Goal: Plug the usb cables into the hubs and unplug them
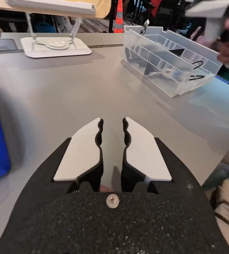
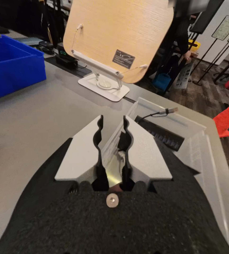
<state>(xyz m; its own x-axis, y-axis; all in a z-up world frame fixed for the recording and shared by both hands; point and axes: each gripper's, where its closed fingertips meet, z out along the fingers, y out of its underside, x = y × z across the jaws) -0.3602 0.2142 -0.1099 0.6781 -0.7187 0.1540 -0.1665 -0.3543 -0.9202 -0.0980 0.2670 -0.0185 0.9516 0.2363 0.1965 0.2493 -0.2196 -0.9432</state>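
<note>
A: How do the fingers stand on each side?

B: The left gripper (image 1: 112, 121) has its white, black-lined fingers (image 1: 83, 148) parted with a gap between them, empty, above the bare grey tabletop (image 1: 64, 99). The right gripper (image 2: 112, 118) is parted about the same, gripping nothing; its tips hang over the near wall of the clear plastic divided bin (image 2: 199, 154).

A: And the hubs and cables?

B: Inside that bin lies a long black rectangular USB hub (image 2: 164, 136), flat, its long axis running from the fingers away to the right. A thin dark cable with a grey plug (image 2: 170, 110) rises from the hub's far end, the plug pointing right over the bin's far rim. A white cable (image 2: 120, 155) shows between the right fingers, lower in the bin.

A: Anything else?

B: A blue plastic crate (image 2: 13, 68) at the left, and a white stand holding a pale wooden board (image 2: 118, 34) beyond.
</note>
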